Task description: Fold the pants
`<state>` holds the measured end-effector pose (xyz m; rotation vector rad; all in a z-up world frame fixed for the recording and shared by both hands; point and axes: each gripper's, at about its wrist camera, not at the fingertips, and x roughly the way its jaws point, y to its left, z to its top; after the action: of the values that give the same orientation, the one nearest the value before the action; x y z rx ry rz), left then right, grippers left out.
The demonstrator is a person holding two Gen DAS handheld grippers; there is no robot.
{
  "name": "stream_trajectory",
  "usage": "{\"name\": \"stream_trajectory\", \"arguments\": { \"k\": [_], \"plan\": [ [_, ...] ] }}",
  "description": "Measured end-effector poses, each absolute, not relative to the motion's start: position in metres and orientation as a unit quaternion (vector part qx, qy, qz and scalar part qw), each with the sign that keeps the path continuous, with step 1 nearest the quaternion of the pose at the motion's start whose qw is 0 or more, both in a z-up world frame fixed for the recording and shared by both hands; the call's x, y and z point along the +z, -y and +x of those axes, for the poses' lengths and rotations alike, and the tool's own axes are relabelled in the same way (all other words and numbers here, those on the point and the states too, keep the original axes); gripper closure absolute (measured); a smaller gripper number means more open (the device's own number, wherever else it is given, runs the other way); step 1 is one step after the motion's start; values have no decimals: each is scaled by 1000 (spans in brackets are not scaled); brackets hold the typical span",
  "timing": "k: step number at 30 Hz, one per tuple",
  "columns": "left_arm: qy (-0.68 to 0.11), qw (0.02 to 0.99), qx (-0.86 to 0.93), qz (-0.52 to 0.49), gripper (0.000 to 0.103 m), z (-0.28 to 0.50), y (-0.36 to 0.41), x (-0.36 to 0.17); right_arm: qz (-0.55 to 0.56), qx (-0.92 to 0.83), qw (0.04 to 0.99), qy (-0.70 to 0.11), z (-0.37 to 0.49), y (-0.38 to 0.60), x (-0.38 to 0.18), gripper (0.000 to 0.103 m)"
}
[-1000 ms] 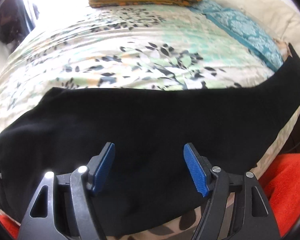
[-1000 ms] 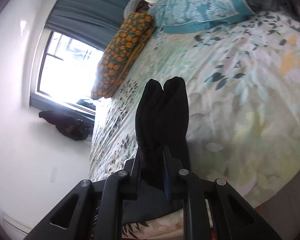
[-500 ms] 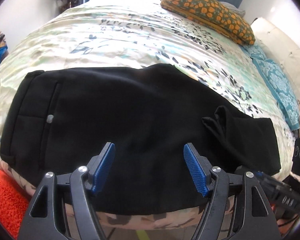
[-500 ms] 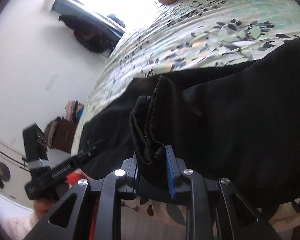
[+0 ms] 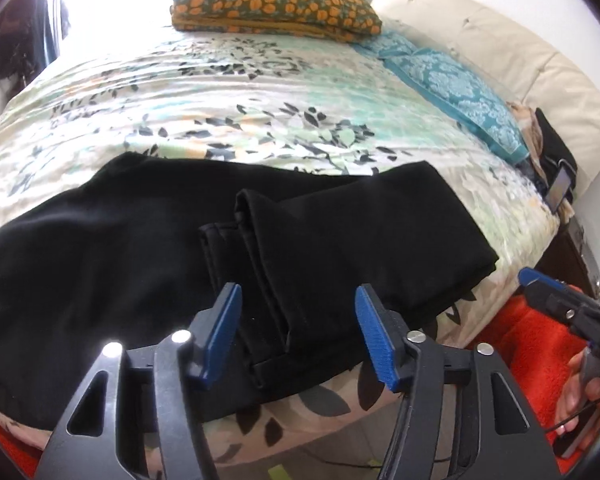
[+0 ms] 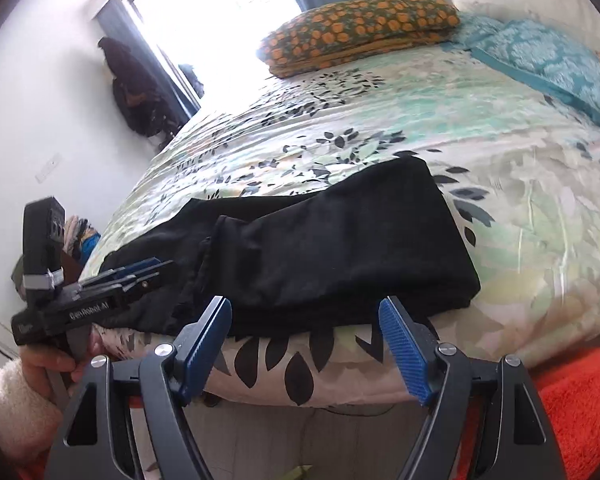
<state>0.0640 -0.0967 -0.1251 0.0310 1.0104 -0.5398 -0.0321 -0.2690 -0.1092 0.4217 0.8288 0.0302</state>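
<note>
The black pants [image 5: 140,248] lie along the near edge of the bed, with the leg ends folded over onto the middle [image 5: 340,232]. They also show in the right wrist view [image 6: 340,248]. My left gripper [image 5: 296,332] is open and empty, just above the cuffs of the folded legs. My right gripper [image 6: 304,340] is open and empty, in front of the bed's edge below the folded end. The left gripper also shows in the right wrist view [image 6: 140,270], and the right one in the left wrist view [image 5: 540,286].
The floral bedspread [image 5: 240,92] covers the bed. An orange-patterned pillow [image 5: 276,8] and a teal pillow [image 5: 452,84] lie at the head, by a cream headboard [image 5: 500,48]. An orange rug [image 6: 580,400] lies on the floor. A window [image 6: 212,12] is behind.
My right gripper has let go of the leg ends, laid them over the pants, opened and drawn back off the bed. The left gripper has shifted to the right, still open.
</note>
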Motion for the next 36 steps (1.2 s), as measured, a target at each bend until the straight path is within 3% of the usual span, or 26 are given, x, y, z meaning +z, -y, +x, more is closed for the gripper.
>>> {"name": "stream_trajectory", "arguments": {
  "k": [4,6,12,16,22,25,29,31,33,36],
  "plan": [
    [-511,828,-231,9,58,71,104,-143,212,2,901,-378,-30,286,-105,27],
    [-525,819,-230,14,96,72,110,-150,219,-7,902,-373,-32,292,-105,27],
    [-503,834,-226,4,99,58,88,-126,237,-81,903,-349,-45,323,-99,27],
    [-520,827,-214,11,99,56,80,-142,225,-116,899,-358,-39,333,-101,27],
    [-519,827,-214,36,99,48,90,-147,69,-96,898,-424,24,302,-120,23],
    [-522,826,-209,31,99,49,87,-150,53,-101,868,-484,38,298,-158,23],
    [-521,828,-205,36,93,48,88,-150,36,-110,860,-498,38,296,-173,17],
    [-520,830,-197,32,82,49,86,-144,36,-113,859,-497,36,297,-175,16],
    [-504,846,-174,26,46,50,82,-130,46,-113,859,-497,33,300,-175,14],
    [-453,876,-166,-11,32,52,79,-99,50,-116,859,-496,31,303,-175,11]
  ]
}}
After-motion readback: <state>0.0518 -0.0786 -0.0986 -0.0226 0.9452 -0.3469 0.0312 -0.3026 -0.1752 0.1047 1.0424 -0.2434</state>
